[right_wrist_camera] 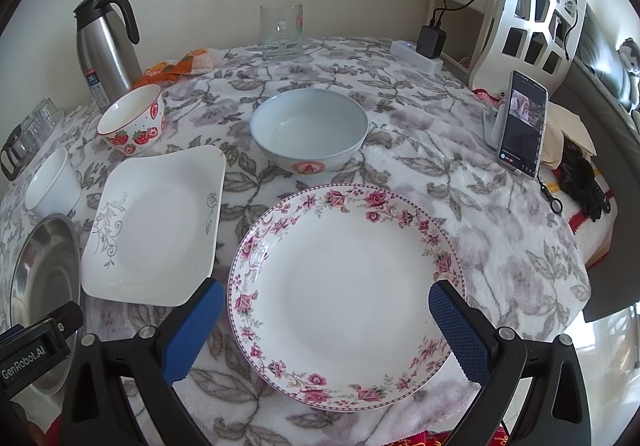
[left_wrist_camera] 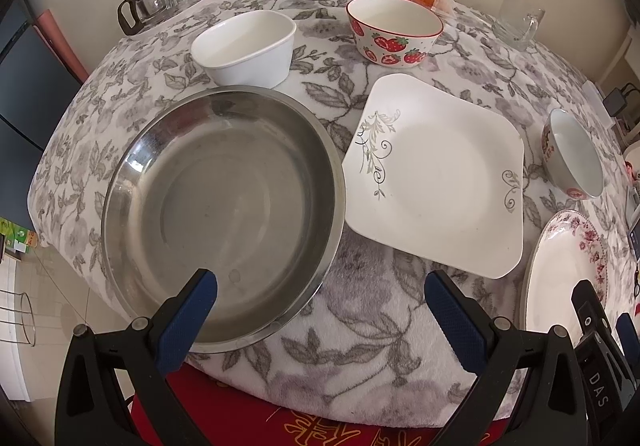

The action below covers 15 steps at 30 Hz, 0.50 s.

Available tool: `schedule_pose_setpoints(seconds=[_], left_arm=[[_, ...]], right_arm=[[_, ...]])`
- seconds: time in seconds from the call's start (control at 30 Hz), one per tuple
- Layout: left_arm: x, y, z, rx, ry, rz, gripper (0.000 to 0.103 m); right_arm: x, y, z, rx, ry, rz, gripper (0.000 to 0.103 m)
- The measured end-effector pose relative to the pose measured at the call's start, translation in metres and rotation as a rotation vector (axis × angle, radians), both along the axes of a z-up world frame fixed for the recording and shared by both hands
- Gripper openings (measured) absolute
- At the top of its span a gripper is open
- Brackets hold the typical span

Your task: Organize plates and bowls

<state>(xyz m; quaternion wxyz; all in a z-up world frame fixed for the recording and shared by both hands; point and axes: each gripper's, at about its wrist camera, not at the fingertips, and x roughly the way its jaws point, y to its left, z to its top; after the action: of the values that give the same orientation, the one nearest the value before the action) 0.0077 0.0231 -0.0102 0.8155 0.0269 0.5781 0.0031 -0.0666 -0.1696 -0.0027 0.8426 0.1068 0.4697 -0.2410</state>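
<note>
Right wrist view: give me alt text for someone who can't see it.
Open right tongs hover over a floral-rimmed plate on a leaf-print tablecloth. Behind it sits a pale blue bowl; to its left, a square plate and a strawberry bowl.

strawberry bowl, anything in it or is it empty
Empty. The strawberry bowl stands upright on the tablecloth, and both wrist views look down into a bare white inside, with no food or liquid visible.

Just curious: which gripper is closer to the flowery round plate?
Right. The right gripper hovers open over the floral plate; the left gripper sits beside it, by the steel basin.
</note>
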Motion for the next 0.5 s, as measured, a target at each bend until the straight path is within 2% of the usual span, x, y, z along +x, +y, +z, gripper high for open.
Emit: schedule_pose_setpoints(seconds=[0.5], left_arm=[[0.0013,0.0053,-0.0008,-0.007,0.002,0.013,0.103]], right_arm=[[0.0027,0.0059,0.0017,-0.009,0.001,0.017,0.103]])
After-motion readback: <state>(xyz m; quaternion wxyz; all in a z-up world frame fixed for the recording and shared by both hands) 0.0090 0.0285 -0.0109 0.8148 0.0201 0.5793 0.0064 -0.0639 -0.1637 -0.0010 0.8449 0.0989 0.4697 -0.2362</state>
